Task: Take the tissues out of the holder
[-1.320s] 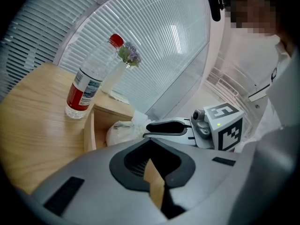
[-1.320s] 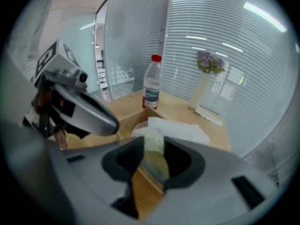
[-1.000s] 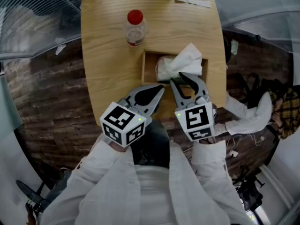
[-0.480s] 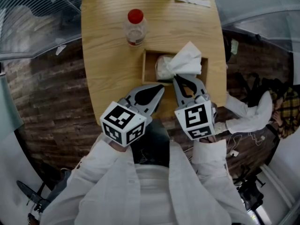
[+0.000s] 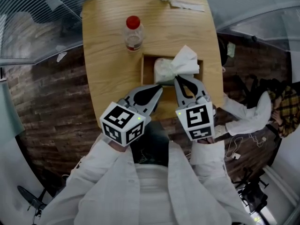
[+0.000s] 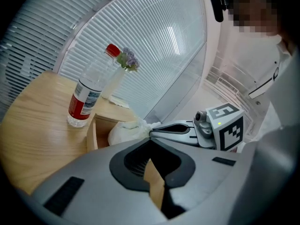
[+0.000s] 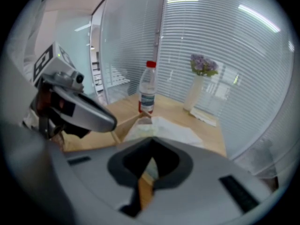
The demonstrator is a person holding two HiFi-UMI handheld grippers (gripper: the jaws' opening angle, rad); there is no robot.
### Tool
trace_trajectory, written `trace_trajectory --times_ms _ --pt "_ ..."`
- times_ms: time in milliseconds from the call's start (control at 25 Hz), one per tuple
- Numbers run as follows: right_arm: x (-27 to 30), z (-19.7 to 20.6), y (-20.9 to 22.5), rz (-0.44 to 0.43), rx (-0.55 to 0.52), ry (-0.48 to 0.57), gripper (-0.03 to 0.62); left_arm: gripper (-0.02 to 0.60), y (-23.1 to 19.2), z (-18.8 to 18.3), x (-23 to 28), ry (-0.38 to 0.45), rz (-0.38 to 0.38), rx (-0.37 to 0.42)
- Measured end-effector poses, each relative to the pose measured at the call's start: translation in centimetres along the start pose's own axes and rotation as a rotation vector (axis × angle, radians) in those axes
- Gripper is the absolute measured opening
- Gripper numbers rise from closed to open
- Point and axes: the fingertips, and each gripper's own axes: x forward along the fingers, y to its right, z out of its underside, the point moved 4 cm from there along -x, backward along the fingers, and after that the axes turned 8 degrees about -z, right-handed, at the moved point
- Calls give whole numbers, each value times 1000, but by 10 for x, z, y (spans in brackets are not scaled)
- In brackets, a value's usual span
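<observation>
tabletop [image 5: 108,55]: right tool [image 5: 180,78] just closed, seemingly on tissue [image 5: 186,60] above holder [image 5: 146,70].

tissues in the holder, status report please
Right gripper jaws just closed on top tissue, rest in wooden holder. Left gripper shut, empty, near the holder. Water bottle stands clear; nothing blocking.

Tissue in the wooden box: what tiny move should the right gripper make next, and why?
Probably lift straight up: the right gripper has just closed its jaws on the white tissue standing out of the open wooden box holder.
</observation>
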Motion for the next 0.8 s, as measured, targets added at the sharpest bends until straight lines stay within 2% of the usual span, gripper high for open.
trace_trajectory --times_ms 240,800 --pt "-11 -5 2 35 4 24 12 6 6 -14 -4 25 2 37" --pt "-50 -38 8 130 34 158 12 6 29 -40 -14 94 27 71"
